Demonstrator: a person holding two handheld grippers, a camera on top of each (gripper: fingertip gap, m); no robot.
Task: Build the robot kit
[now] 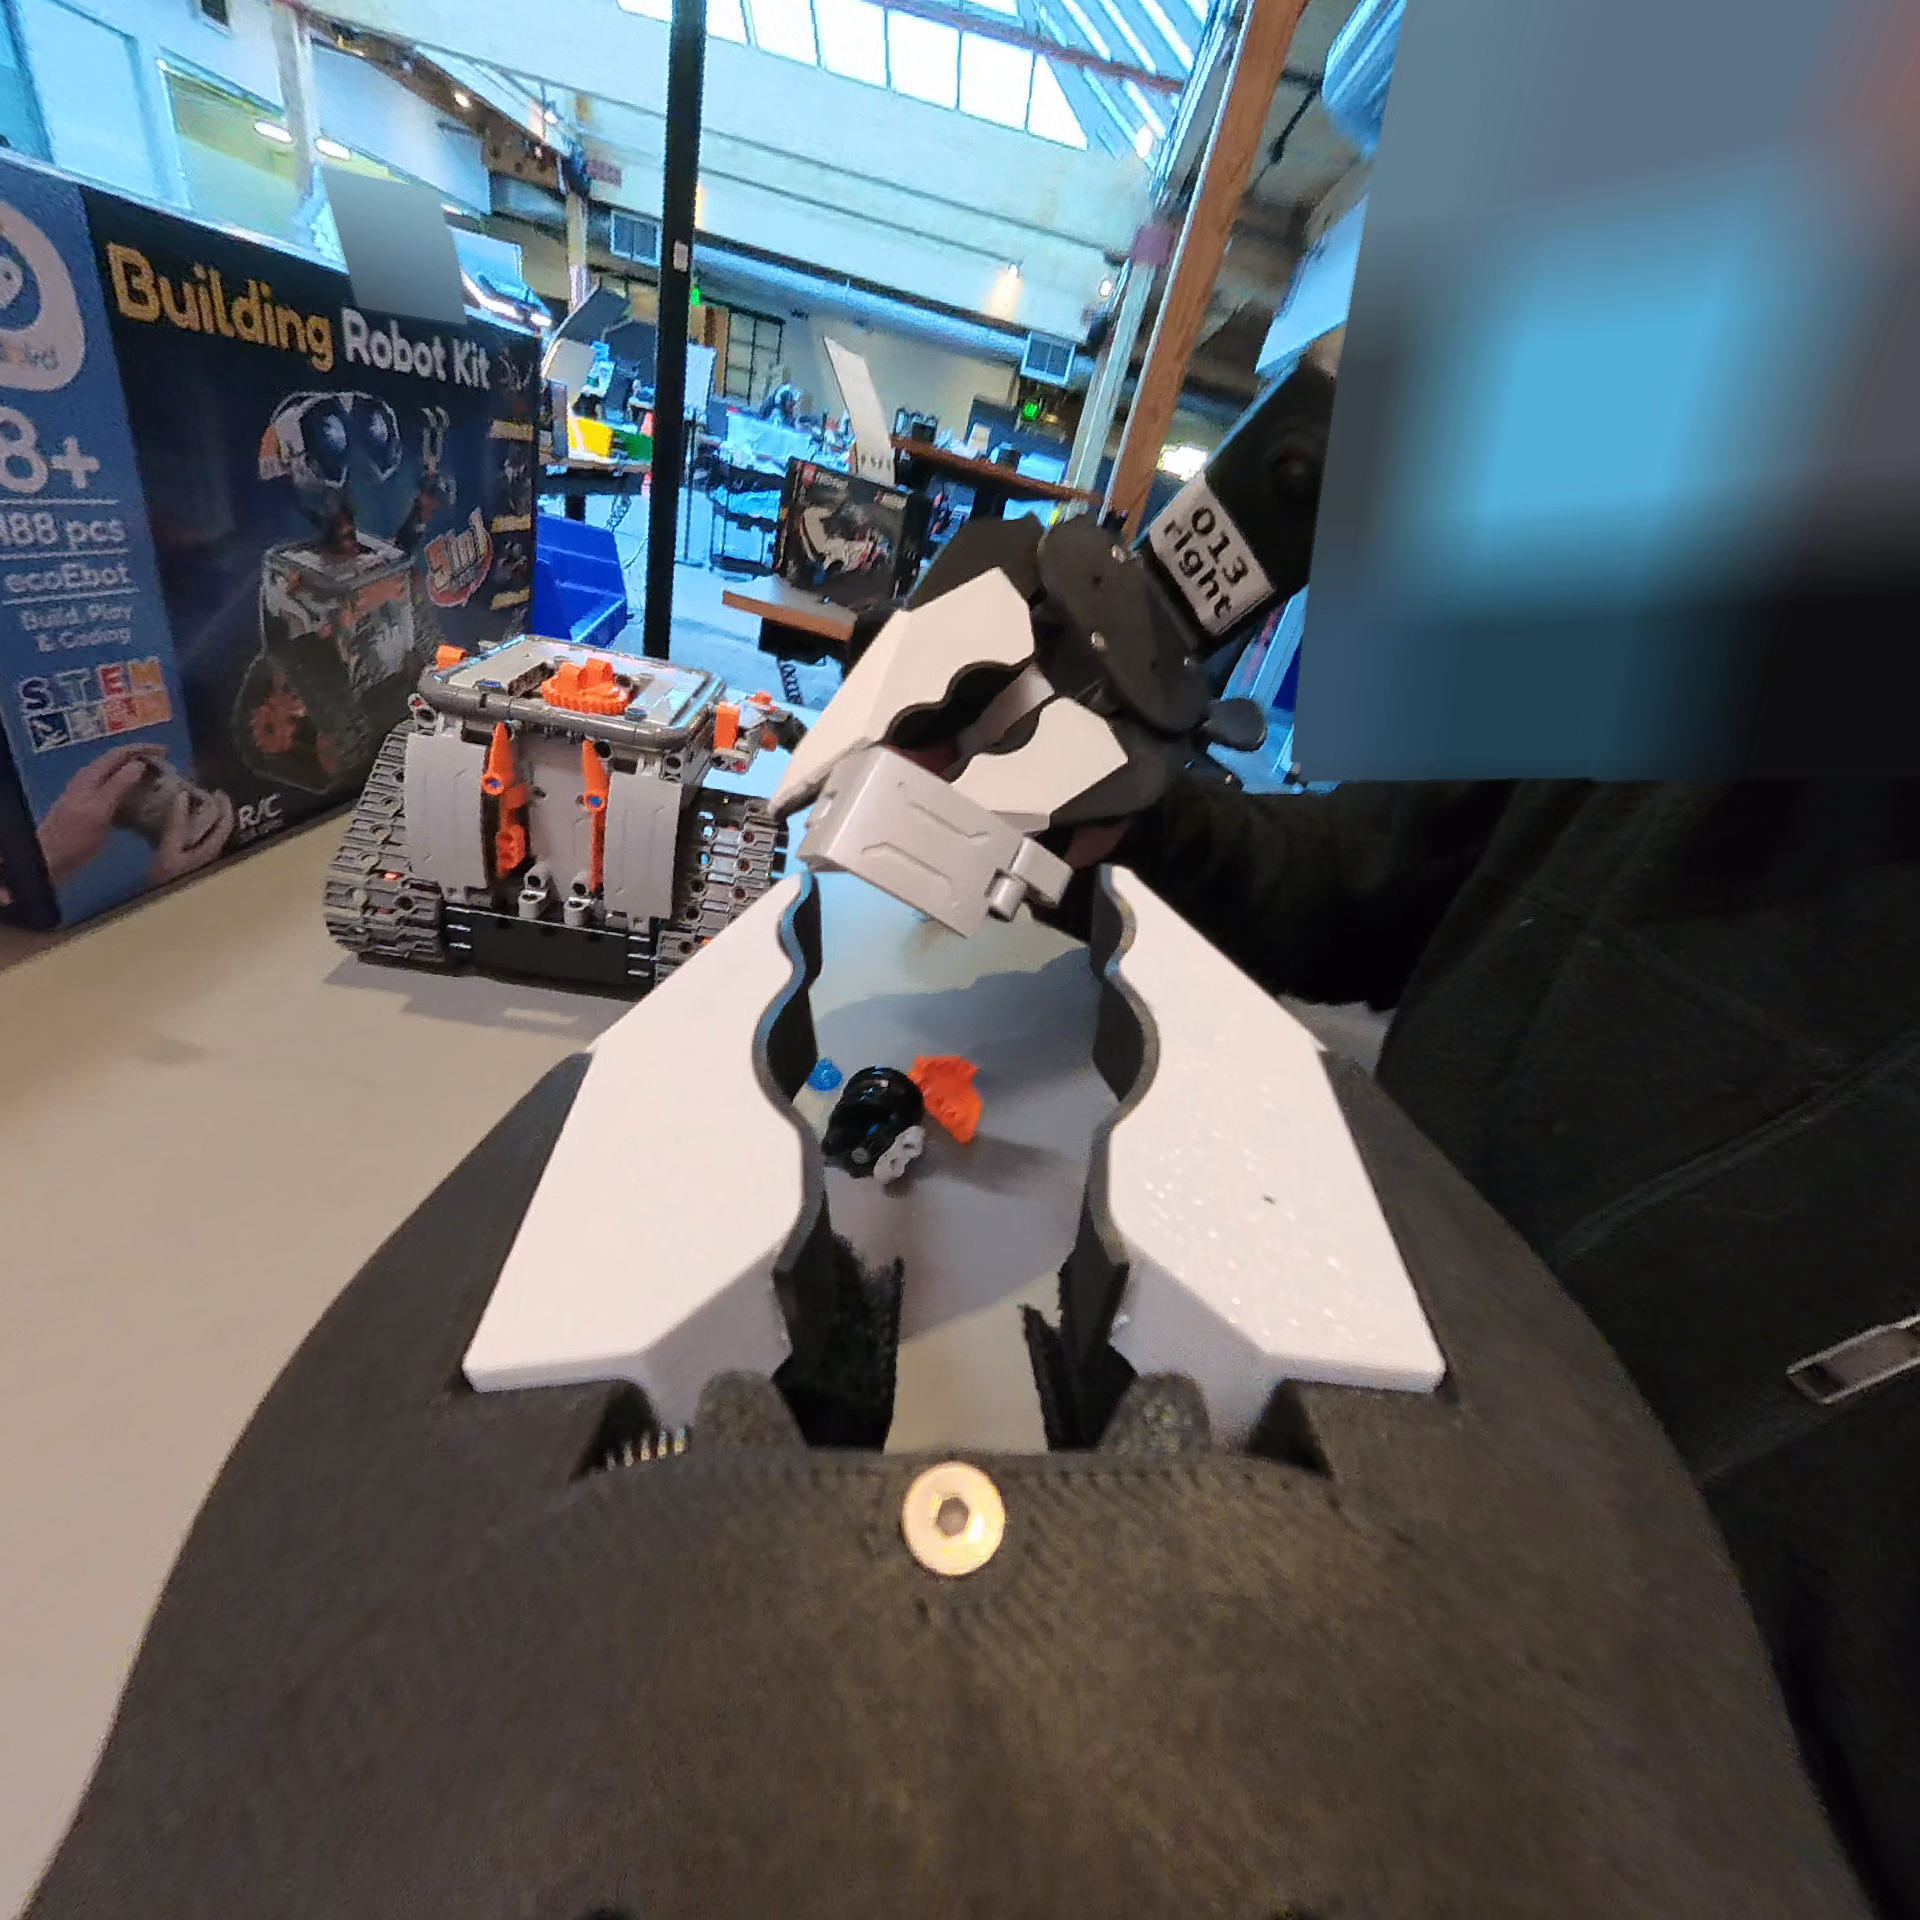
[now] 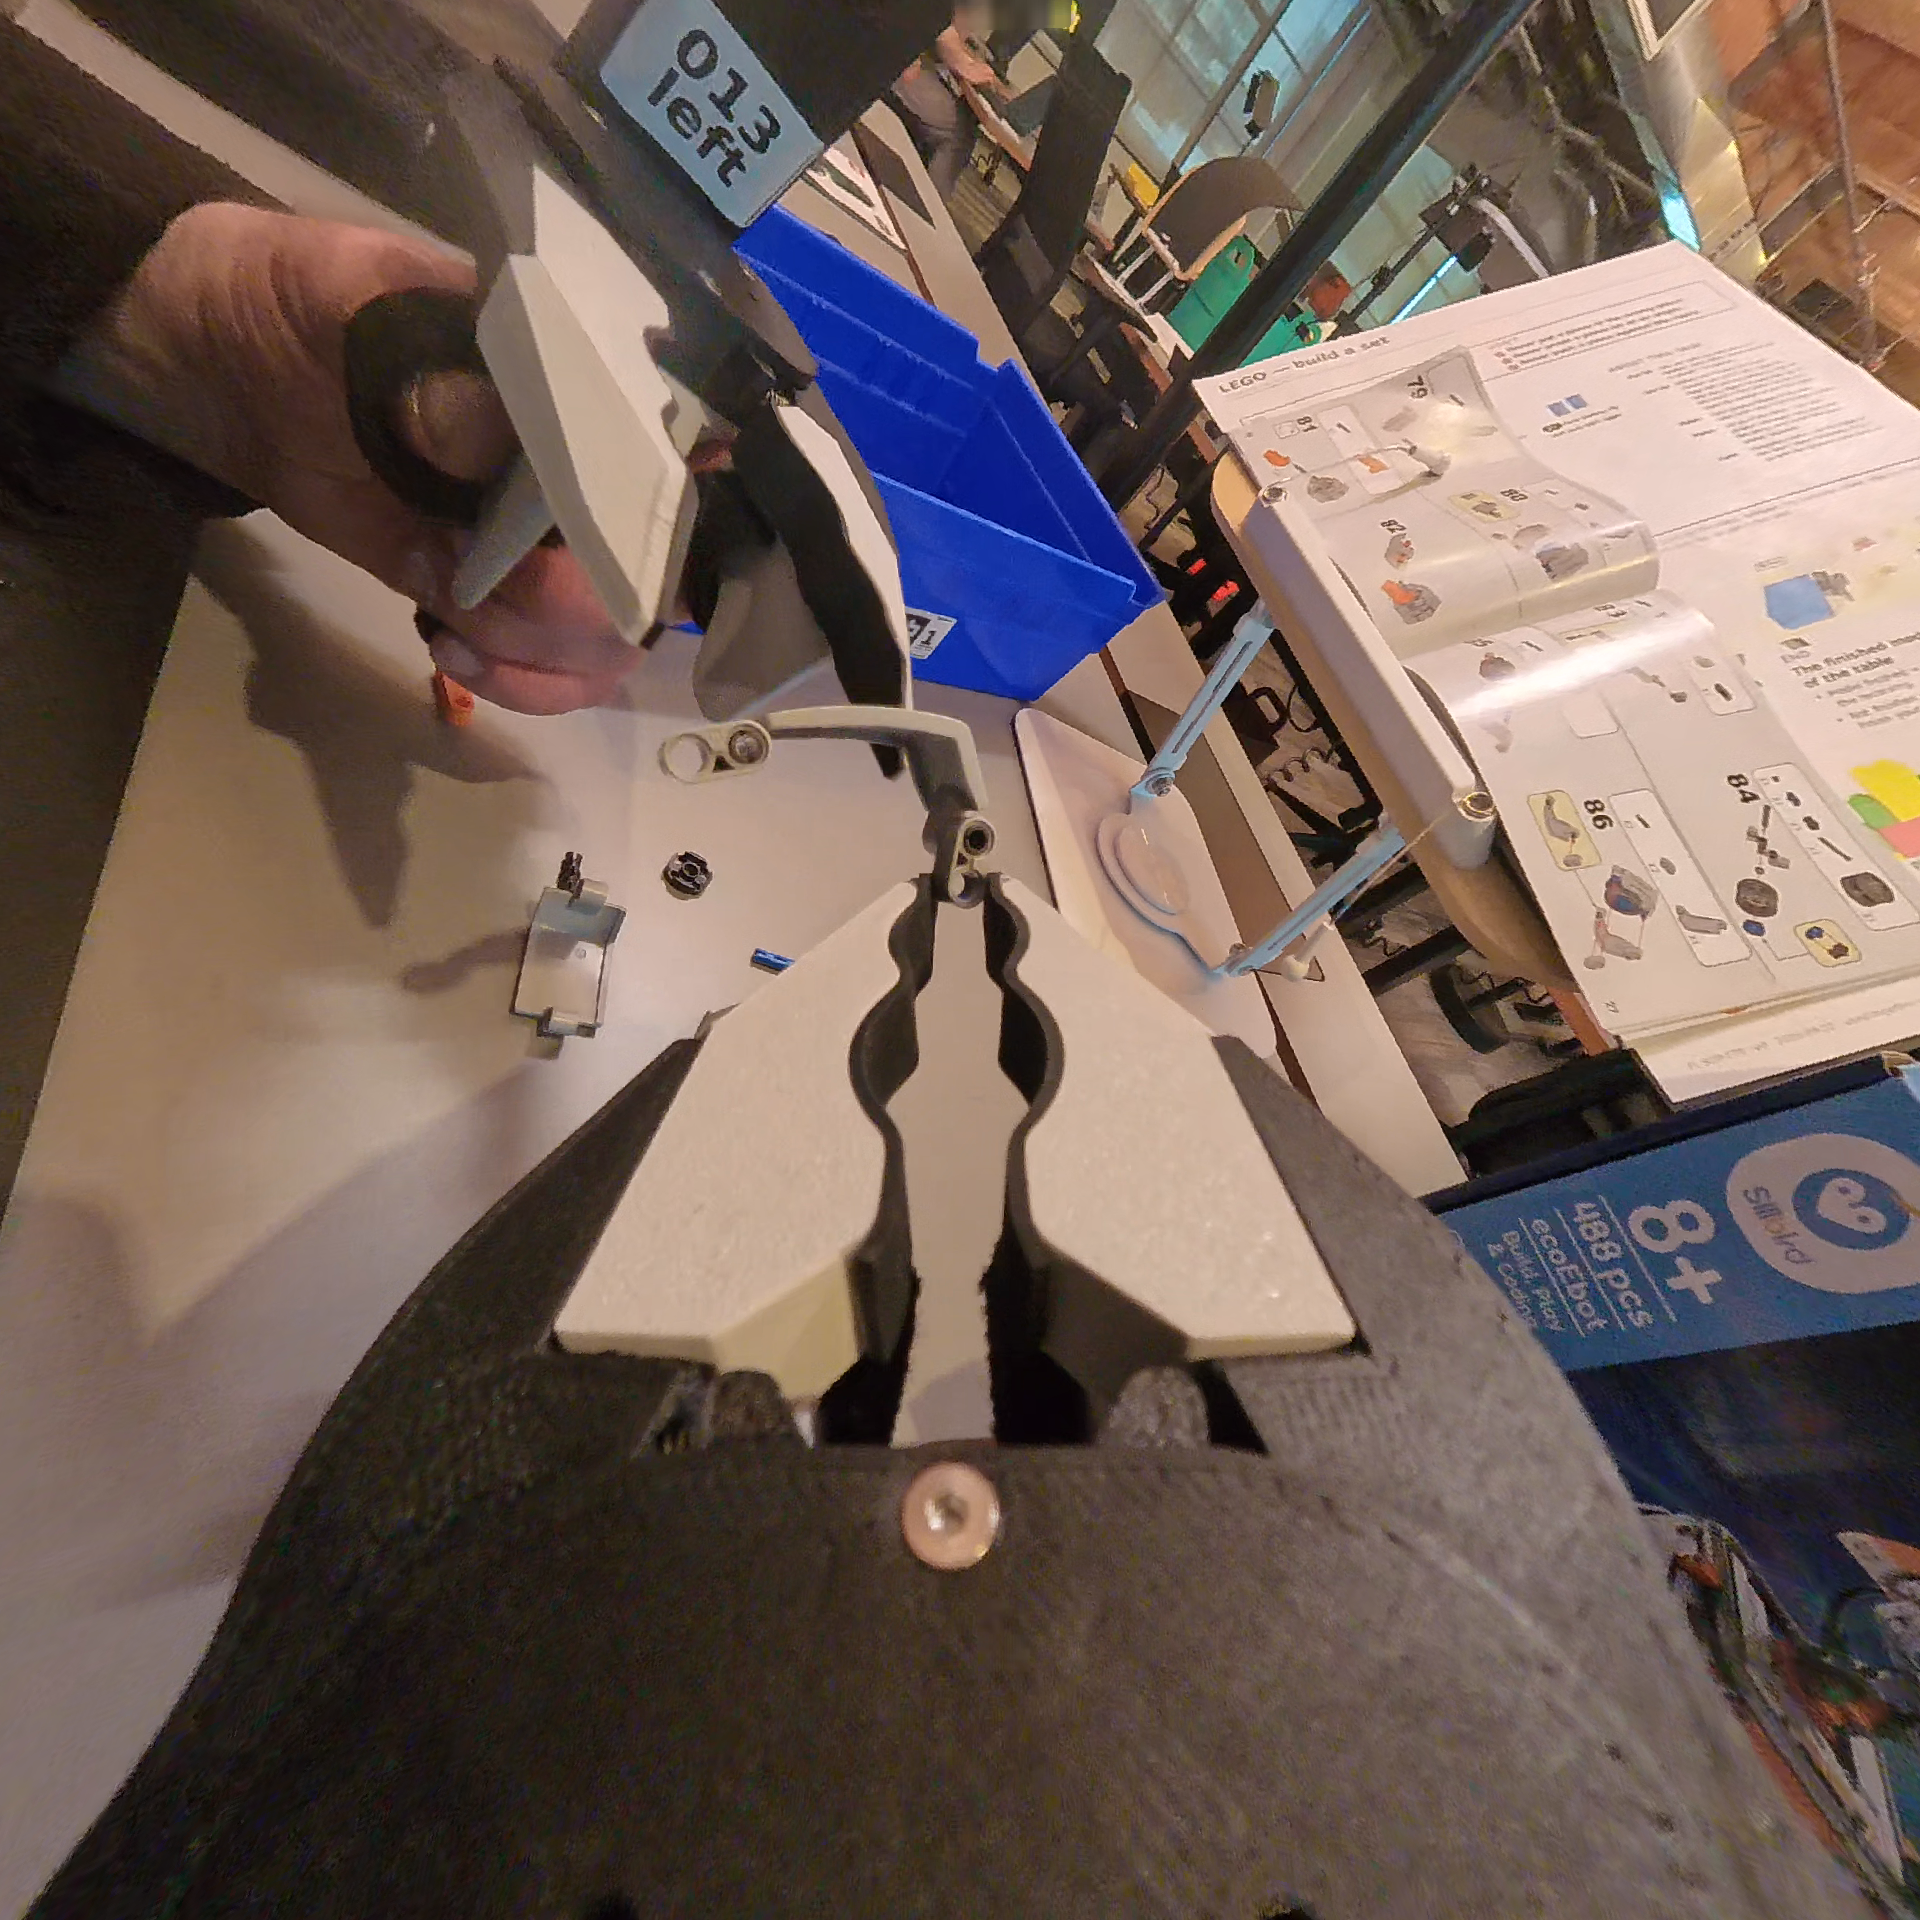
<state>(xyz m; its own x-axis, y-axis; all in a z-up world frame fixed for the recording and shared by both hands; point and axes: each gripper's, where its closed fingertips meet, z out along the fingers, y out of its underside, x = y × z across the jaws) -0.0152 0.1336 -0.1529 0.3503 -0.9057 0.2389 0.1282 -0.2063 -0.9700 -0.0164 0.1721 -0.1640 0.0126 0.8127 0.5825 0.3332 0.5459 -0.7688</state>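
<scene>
The left gripper hovers with its white, wavy-edged plastic fingers spread wide and holding nothing. Just beyond its tips the right gripper has its fingers pressed together on the pin end of a smooth grey plastic panel piece, held in the air above the pale table. A glossy black round part and an orange toothed gear lie loose below. Further back, the grey-and-orange brick-built tracked robot model stands partly assembled, with no head or arms, beside its dark printed cardboard kit box.
</scene>
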